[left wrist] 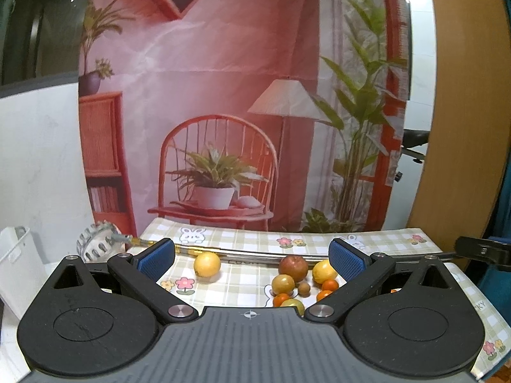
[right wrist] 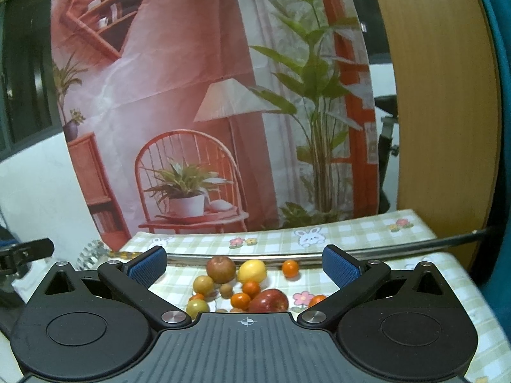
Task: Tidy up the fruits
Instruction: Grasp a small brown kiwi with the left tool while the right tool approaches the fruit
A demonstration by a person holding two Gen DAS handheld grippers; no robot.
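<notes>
Left wrist: metal rod (left wrist: pixel 255 254) behind fruits (left wrist: pixel 293 268), backdrop (left wrist: pixel 223 95) beyond.

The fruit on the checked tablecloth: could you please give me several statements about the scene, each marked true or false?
1. Both grippers are open and hold nothing: left gripper, right gripper. True.
2. One lemon lies apart from the other fruit. True.
3. The fruit sits in a bowl. False: it lies on the tablecloth.
4. The red apple is the farthest fruit in the right wrist view. False: it is among the nearest.
5. A metal rod lies behind the fruit. True.
</notes>
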